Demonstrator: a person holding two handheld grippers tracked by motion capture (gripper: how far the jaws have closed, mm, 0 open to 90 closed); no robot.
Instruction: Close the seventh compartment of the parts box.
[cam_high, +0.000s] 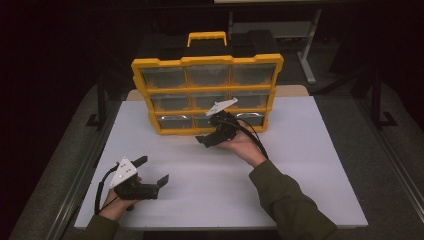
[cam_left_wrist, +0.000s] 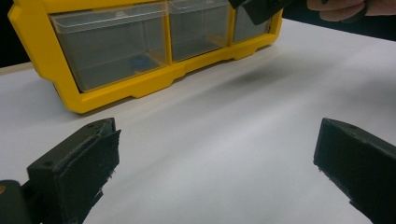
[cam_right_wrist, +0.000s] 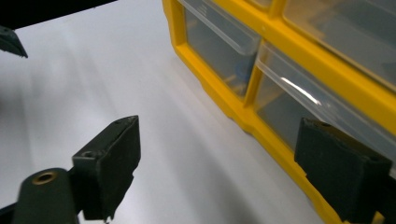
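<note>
Yellow organizer (cam_high: 207, 92) with clear drawers (cam_high: 208, 75) stands upright on the white counter (cam_high: 310, 165); right tool (cam_high: 212, 136) hangs wide and empty just before its bottom row, left tool (cam_high: 152, 172) wide, well apart.

Rectangular white tabletop (cam_high: 320, 165) sat on grey carpeted floor (cam_high: 385, 165). Room beyond was dark. Grey metal-legged table (cam_high: 305, 45) stood behind at upper right. Black upright stands (cam_high: 101, 95) flanked table. Light was dim.

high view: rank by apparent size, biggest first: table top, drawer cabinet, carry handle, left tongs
1. White table top
2. Yellow drawer cabinet
3. Left tongs and the cabinet's carry handle: they look about alike, and the tongs sit nearer the camera, so no ranking.
</note>
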